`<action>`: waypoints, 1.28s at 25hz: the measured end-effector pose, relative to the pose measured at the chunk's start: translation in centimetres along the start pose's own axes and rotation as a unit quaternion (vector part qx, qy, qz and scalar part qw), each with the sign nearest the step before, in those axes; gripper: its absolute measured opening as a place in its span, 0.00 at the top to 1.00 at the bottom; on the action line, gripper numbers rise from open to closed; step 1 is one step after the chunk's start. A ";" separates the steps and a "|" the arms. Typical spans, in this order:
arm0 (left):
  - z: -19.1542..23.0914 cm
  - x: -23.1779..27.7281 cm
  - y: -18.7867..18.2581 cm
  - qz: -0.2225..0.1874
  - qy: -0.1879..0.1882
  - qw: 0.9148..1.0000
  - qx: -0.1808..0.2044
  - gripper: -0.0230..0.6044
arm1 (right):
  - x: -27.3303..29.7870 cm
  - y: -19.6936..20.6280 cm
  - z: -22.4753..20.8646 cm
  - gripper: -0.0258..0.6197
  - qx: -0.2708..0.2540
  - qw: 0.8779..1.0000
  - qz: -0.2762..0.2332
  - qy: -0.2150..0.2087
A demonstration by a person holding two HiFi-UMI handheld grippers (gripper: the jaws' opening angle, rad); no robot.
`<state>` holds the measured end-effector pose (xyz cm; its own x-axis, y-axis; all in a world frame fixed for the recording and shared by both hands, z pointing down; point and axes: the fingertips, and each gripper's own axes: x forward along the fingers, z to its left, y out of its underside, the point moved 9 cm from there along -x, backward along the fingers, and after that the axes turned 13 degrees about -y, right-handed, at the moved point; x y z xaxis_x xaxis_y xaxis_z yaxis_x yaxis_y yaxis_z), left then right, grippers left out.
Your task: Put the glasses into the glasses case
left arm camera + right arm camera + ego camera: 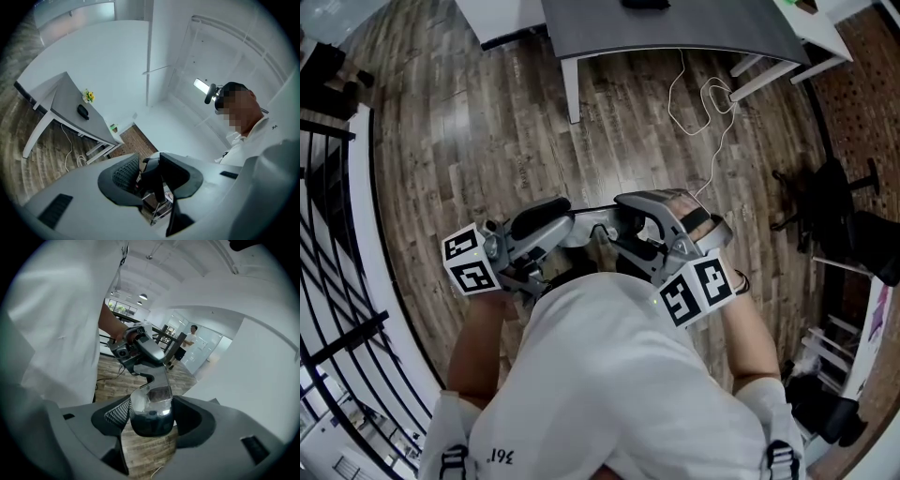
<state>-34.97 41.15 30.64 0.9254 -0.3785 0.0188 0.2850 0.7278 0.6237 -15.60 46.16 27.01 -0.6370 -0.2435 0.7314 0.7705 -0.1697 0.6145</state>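
I hold a pair of dark-lensed glasses [600, 232] close in front of my chest, between both grippers. My right gripper [150, 412] is shut on one dark lens [149, 425], which fills the gap between its pads. The frame runs up from that lens to the left gripper [139, 345]. In the left gripper view, my left gripper [149, 174] is shut on a dark part of the glasses [153, 180]. A small black case [83, 111] lies on the grey table [63, 101], far from both grippers and at the top edge of the head view [644, 4].
The grey table [675, 28] stands a few steps ahead on the wood floor. A white cable [705, 101] trails beside its leg. A black railing [328, 281] runs along the left, a black office chair [825, 202] stands right. Small yellow flowers [87, 96] share the tabletop.
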 end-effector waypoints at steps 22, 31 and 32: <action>1.7 -0.5 -0.9 -0.010 -0.030 0.999 0.018 0.75 | 1.9 -0.9 0.9 0.51 0.041 0.995 0.039 0.077; 1.9 3.5 -1.7 -0.023 -0.070 0.997 0.038 0.75 | 0.4 3.1 -2.2 0.51 0.022 0.997 0.022 0.075; 2.0 4.1 -1.9 -0.026 -0.075 0.996 0.040 0.75 | 0.3 3.6 -2.8 0.51 0.018 0.997 0.020 0.074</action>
<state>-32.23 37.13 31.08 0.8603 -0.5003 0.0975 0.3055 0.6591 0.6872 -12.90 42.82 28.59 -0.5937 -0.3874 0.7053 0.7916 -0.1238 0.5983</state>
